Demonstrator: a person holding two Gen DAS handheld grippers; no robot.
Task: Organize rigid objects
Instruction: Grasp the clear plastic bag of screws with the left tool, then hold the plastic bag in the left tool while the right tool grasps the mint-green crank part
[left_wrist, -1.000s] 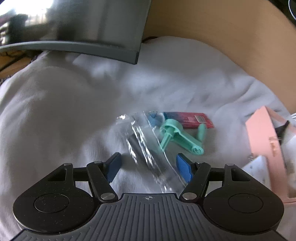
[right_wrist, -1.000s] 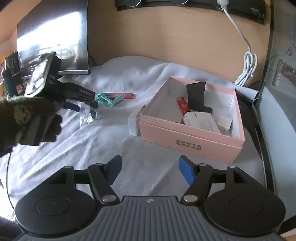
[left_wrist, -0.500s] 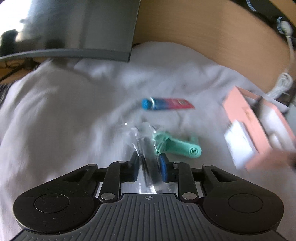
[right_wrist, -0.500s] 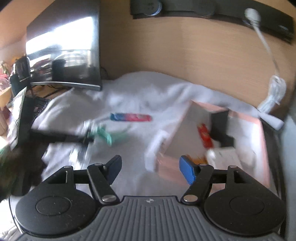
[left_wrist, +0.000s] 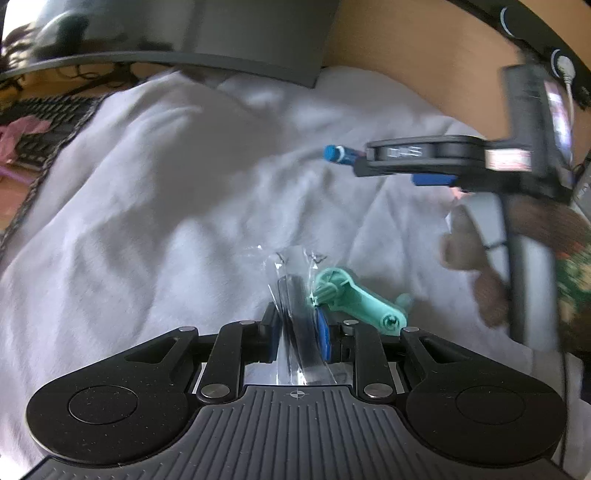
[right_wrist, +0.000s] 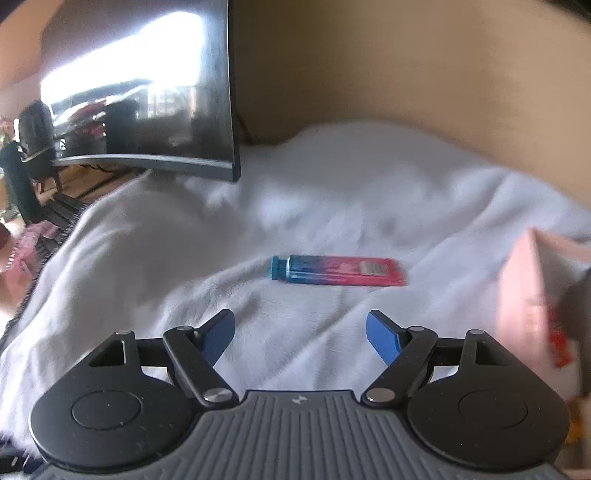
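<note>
Left gripper (left_wrist: 298, 325) low over the rumpled white cloth (left_wrist: 166, 206) covering the surface, blue-padded fingers (left_wrist: 323, 334) clenched on a clear crinkly plastic packet with a dark flat item inside (left_wrist: 295, 314); packet upright between the pads, its top sticking out ahead of them. Mint-green plastic crank-shaped piece (left_wrist: 354, 299) flat on the cloth, just beside the packet on its right, touching or nearly so; cannot tell which.

Right gripper (right_wrist: 300, 334) released, blue fingers (right_wrist: 382, 334) spread wide, nothing between them. Straight ahead of it, on the cloth, a flat blue-to-red tube with a blue cap (right_wrist: 338, 270), lying crosswise, cap to the left, well short of the finger pads. In the left wrist view, same gripper seen side-on at upper right, blurred, held in a hand (left_wrist: 476, 254), with the tube's blue cap just showing beyond its tip.

Pink cardboard box (right_wrist: 524, 295) at the right edge of the right wrist view, blurred, a red item and something dark inside. Curved dark monitor (right_wrist: 147, 103) standing at the back left, black keyboard (left_wrist: 48, 125) beside the cloth's left edge. Tan wall (right_wrist: 369, 66) behind.
</note>
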